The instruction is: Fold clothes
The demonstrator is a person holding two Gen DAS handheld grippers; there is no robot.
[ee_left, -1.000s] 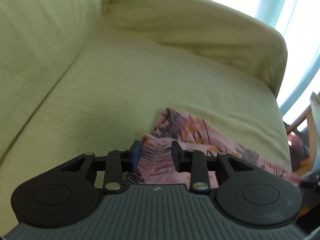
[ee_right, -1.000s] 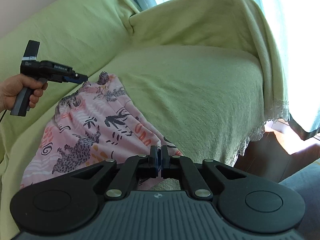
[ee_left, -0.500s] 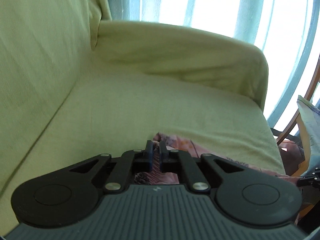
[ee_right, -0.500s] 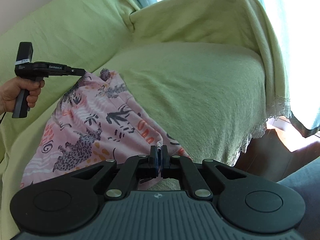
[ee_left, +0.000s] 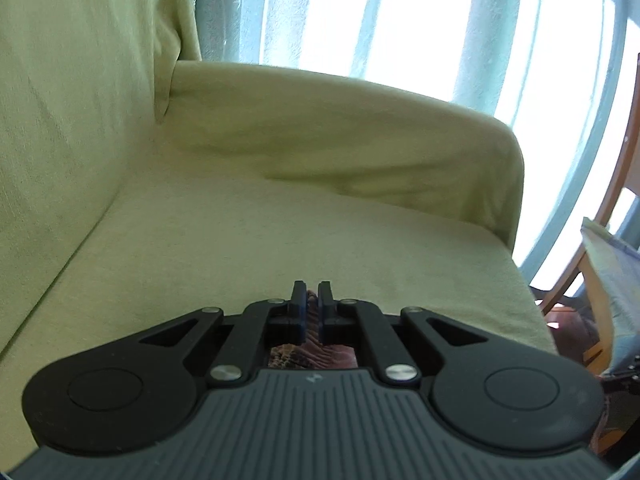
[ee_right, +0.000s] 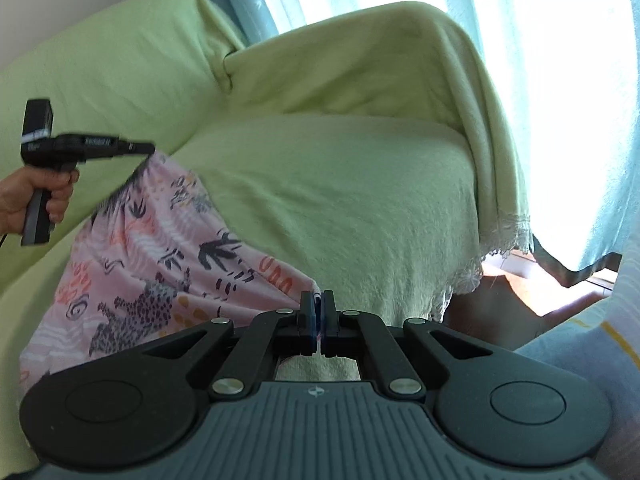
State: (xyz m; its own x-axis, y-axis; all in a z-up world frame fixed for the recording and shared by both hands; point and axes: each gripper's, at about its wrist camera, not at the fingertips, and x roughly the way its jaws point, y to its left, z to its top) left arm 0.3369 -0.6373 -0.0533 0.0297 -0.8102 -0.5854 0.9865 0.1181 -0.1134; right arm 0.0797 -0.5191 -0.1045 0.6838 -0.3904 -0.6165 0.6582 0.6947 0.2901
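The left gripper (ee_left: pixel 311 294) is clamped on a gathered edge of the pink patterned garment (ee_right: pixel 160 264), its jaws pressed together with ribbed pink fabric bunched between them and showing just behind the pads. In the right wrist view this same gripper (ee_right: pixel 149 147) appears at the far left, held by a hand (ee_right: pixel 28 196), with the garment's corner lifted off the seat at its tip. The right gripper (ee_right: pixel 318 302) is likewise closed tight, pinching a thin edge of the garment at the corner nearest that camera. Between the two grippers the garment stretches as a sloping sheet, pink with dark animal and leaf prints and orange marks, its lower part lying on the sofa (ee_right: pixel 340 184). The sofa is draped in a yellow-green cover whose lace-trimmed hem (ee_right: pixel 500 240) hangs over the armrest side. Behind the sofa hang pale blue curtains (ee_left: pixel 320 16) against bright windows. A wooden chair frame (ee_left: pixel 618 184) stands at the right edge of the left wrist view.
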